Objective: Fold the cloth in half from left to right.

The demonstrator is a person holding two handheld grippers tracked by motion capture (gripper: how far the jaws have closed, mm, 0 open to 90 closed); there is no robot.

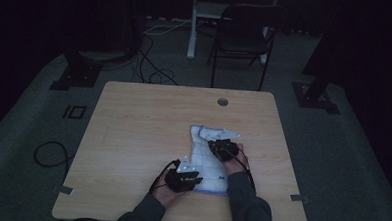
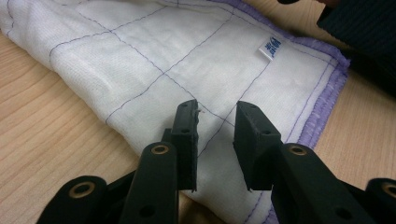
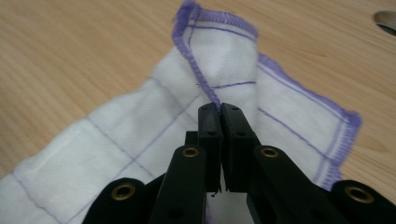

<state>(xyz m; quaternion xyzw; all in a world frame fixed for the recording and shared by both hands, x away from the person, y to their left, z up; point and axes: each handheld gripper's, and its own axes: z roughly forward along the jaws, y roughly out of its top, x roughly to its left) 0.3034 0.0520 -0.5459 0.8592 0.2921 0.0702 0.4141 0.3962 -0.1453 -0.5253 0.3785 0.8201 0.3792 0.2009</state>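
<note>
Two grippers work a white cloth (image 1: 209, 161).

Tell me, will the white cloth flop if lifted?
Probably yes: the white cloth already lies rumpled and folded, so it looks floppy. Its thin weave suggests it is light. The right gripper pinches its purple-stitched edge, so it would likely hang down.

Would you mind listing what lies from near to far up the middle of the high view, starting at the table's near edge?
Left claw → cloth → right claw → bare table → round hole → chair.
</note>
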